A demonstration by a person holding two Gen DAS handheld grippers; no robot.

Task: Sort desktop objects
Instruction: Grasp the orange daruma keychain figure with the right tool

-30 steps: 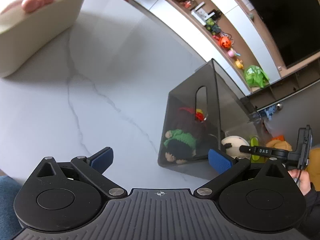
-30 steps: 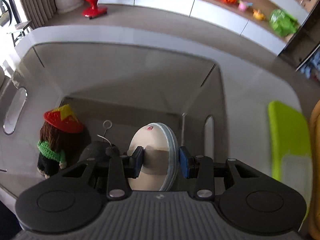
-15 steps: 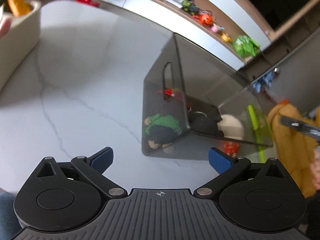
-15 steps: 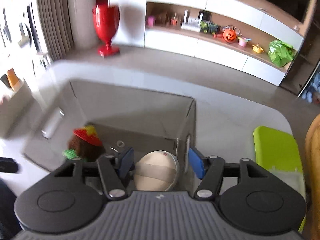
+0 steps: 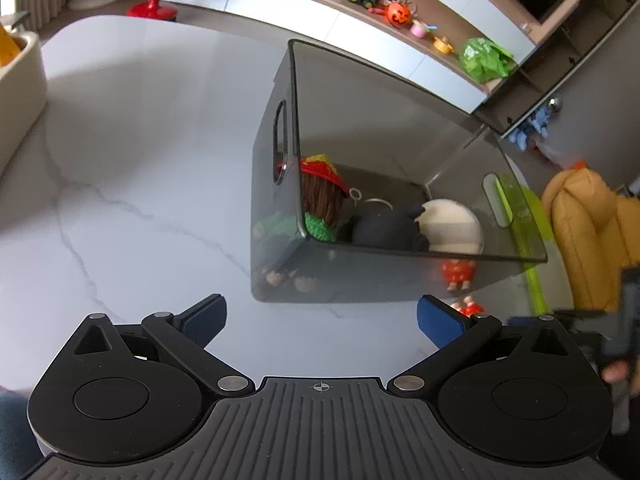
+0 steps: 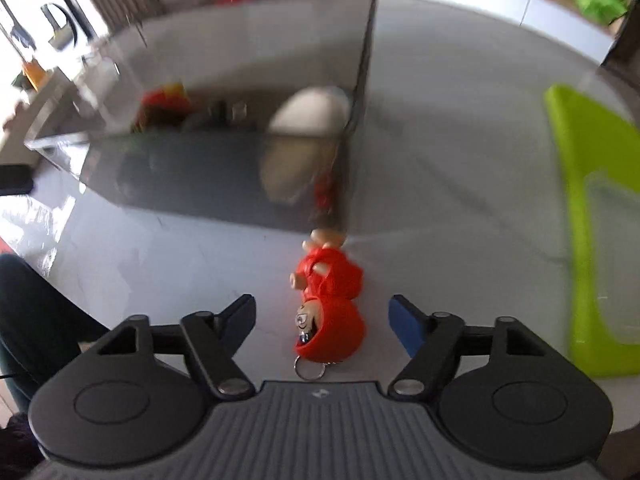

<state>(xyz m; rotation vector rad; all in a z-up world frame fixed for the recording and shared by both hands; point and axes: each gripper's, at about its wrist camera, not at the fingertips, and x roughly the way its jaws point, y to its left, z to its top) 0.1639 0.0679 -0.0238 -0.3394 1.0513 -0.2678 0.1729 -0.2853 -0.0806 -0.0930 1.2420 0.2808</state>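
A smoked see-through bin (image 5: 400,276) stands on the white marble table. Inside it are a knitted doll with a red hat (image 5: 320,196), a black soft thing (image 5: 384,228) and a cream round thing (image 5: 452,224). My left gripper (image 5: 320,314) hangs open over the bare table, just in front of the bin. In the right wrist view a small red-hooded figurine with a key ring (image 6: 332,312) lies on the table outside the bin (image 6: 208,184), by its near corner. My right gripper (image 6: 322,312) is open above the figurine, a finger on either side and neither touching it.
A lime green board (image 6: 592,220) lies to the right of the bin. A cream tub (image 5: 20,92) sits at the table's far left. An orange chair (image 5: 588,240) stands beyond the right edge. A hand (image 5: 616,372) with a dark device shows low right.
My right gripper opened, left the cream round thing in the bin and drew back out to above the red figurine. The left gripper rolled and shifted, bringing the bin to mid view.
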